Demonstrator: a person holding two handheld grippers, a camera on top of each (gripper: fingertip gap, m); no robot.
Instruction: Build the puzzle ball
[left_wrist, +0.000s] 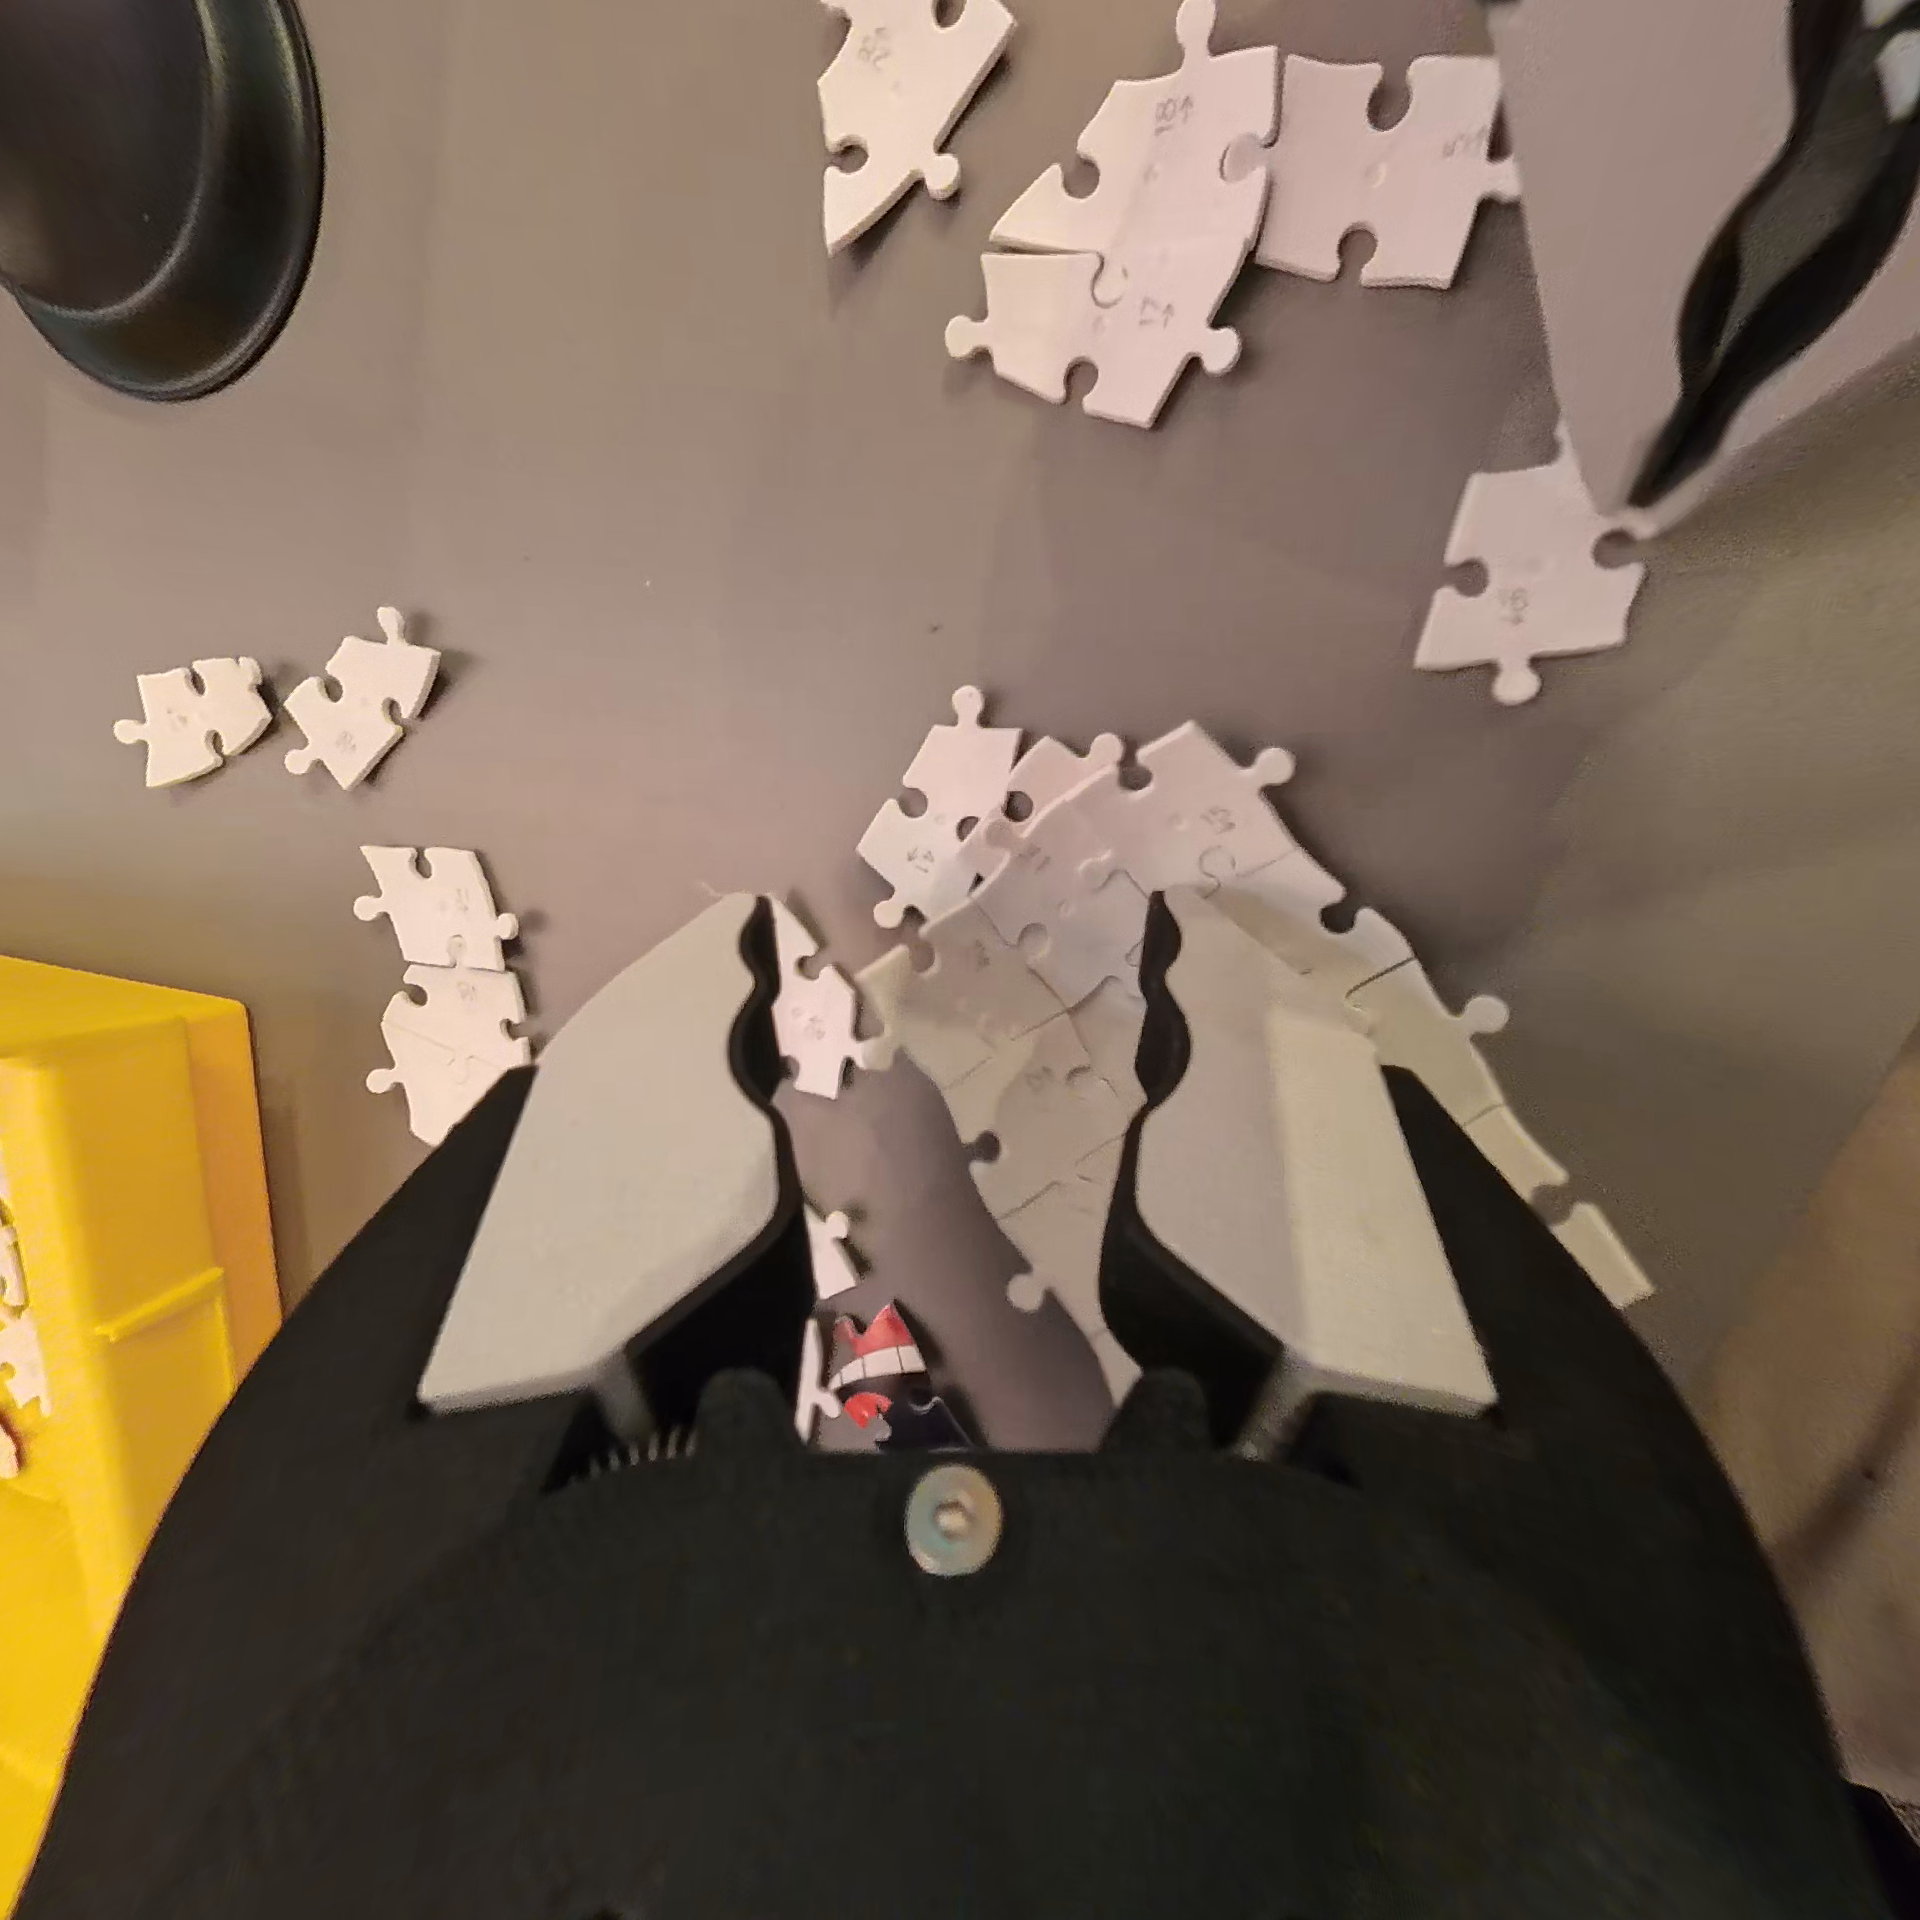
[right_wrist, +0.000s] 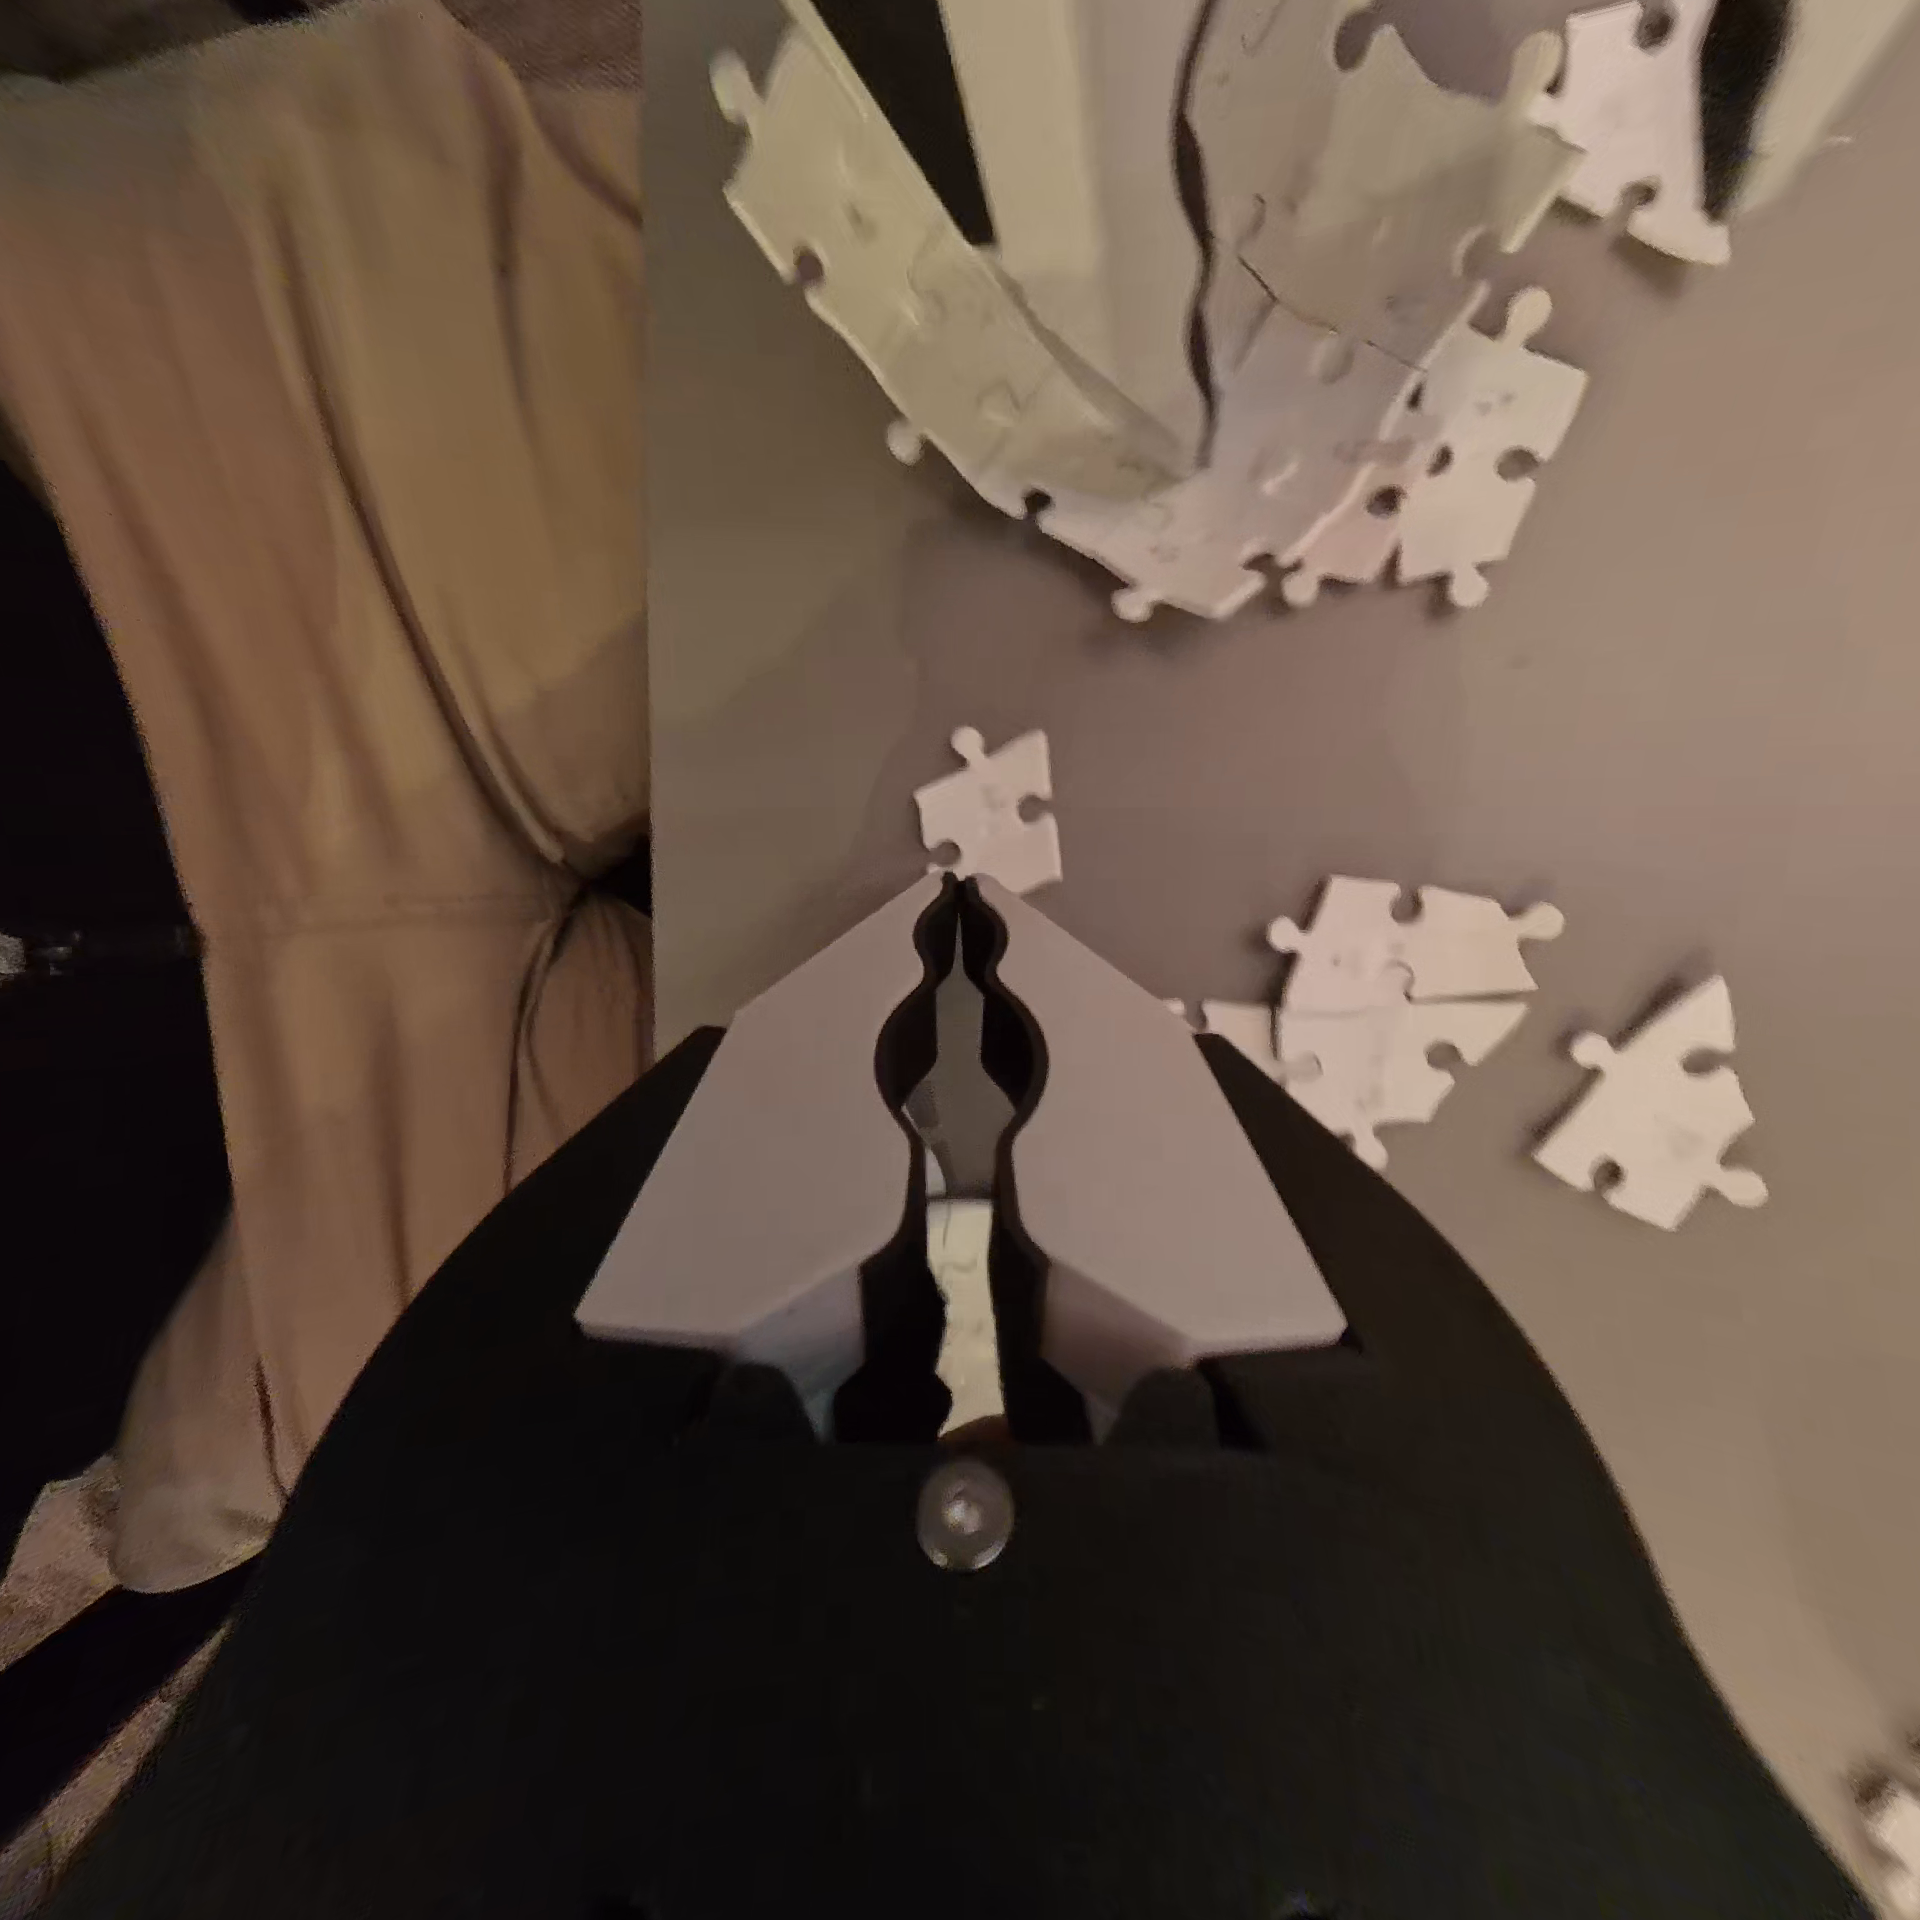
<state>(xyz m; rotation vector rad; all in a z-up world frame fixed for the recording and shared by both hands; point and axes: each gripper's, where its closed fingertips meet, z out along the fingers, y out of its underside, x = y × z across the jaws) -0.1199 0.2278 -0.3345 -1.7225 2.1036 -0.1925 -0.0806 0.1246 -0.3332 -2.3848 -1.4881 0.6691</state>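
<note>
**A:** While your left gripper (left_wrist: 961, 925) stands with its jaws well apart, the curved assembly of joined pieces (left_wrist: 1049, 935) sits right between and past them in the lower middle of the left wrist view. One finger looks to be inside the shell and the other outside to its left, so I judge you are steadying the wall for a new piece; whether a pad touches it, I cannot tell.

**B:** And your right gripper (right_wrist: 961, 883)?

**A:** Its tips are pressed together at the centre of the right wrist view. They meet just at the lower edge of a single loose piece (right_wrist: 992, 810) lying white side up on the grey table (right_wrist: 1247, 707). You seem to be pinching that edge or a knob of it, though blur leaves me unsure whether anything is truly between the tips.

**B:** Why are things laid out this way?

**A:** Loose pieces lie blank side up and spread apart, probably so each can be picked singly. A joined cluster (left_wrist: 1132, 281) lies in the upper right of the left view, a yellow bin (left_wrist: 114, 1195) at lower left, a black round object (left_wrist: 156, 187) at upper left.

**B:** Poses?

**A:** Both grippers tilt steeply down at the table. Your right one comes in low, its tips near the surface; your left hangs over the shell. The ball is far from closed.
</note>
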